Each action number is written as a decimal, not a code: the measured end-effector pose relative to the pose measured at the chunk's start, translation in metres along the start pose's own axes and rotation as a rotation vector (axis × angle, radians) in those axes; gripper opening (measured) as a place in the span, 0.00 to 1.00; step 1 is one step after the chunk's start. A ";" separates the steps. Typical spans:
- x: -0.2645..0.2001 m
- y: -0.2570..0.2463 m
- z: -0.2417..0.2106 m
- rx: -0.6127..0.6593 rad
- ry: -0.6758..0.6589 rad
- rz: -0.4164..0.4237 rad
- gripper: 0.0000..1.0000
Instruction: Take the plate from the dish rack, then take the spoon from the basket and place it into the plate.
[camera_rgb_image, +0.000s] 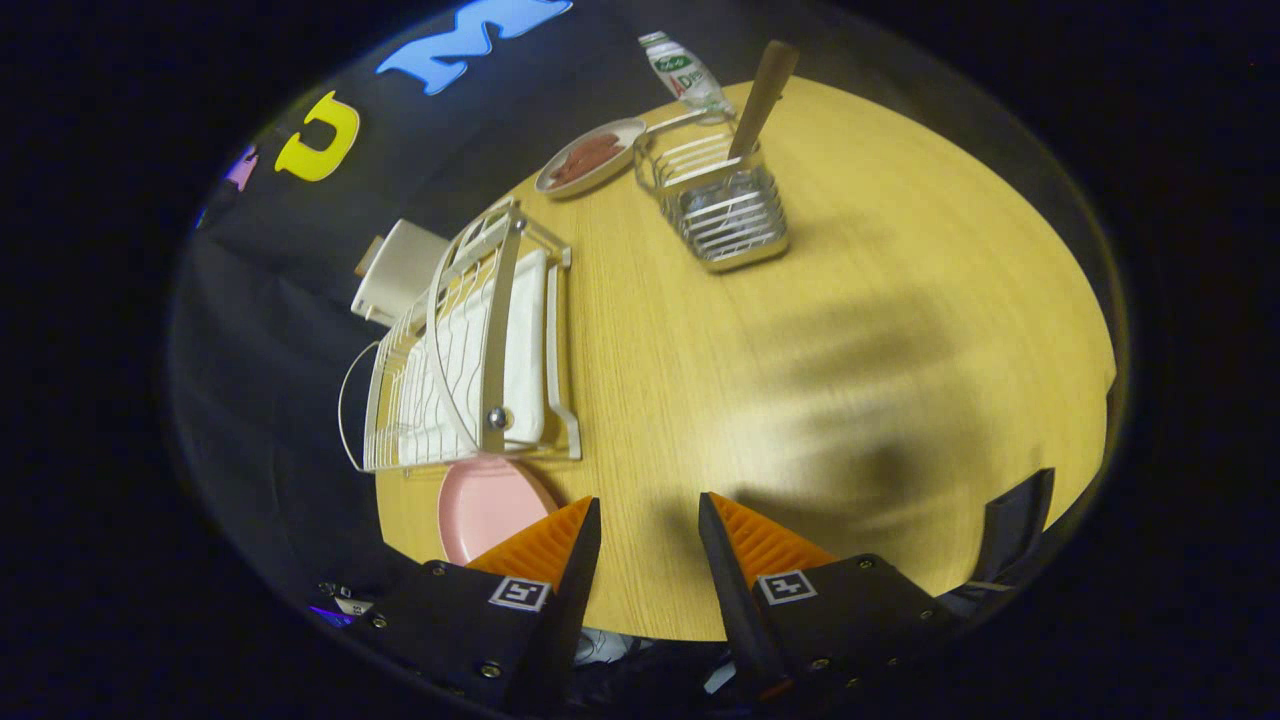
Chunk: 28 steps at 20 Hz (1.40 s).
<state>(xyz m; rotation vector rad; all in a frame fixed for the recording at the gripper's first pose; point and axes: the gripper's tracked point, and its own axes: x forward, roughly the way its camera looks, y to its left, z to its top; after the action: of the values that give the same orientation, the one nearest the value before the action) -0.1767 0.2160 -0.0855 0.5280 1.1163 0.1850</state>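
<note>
Pink plate (488, 510) lies flat on the wooden surface (850, 330), just in front of the white dish rack (470, 350) and partly behind the left orange finger. Spoon (762, 95) w/ wooden handle stands upright in the wire basket (720, 205), well beyond the fingers, far side of the surface. Hand-held gripper (650, 515) is released: fingers apart, nothing btwn them, bare wood in the gap. Rack sits at the surface's left edge, a white box (400, 265) just past it. Beyond the basket: a small dish (590, 157) w/ reddish contents and a tilted bottle (685, 72), both near the far edge.
</note>
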 end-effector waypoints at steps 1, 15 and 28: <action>-0.007 -0.003 0.019 0.017 -0.057 -0.011 0.59; -0.030 -0.032 0.177 0.186 -0.543 -0.173 0.58; -0.003 -0.039 0.203 0.340 -0.581 -0.176 0.09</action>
<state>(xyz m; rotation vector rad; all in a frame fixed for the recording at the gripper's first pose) -0.0016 0.1184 -0.0348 0.7243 0.6177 -0.3043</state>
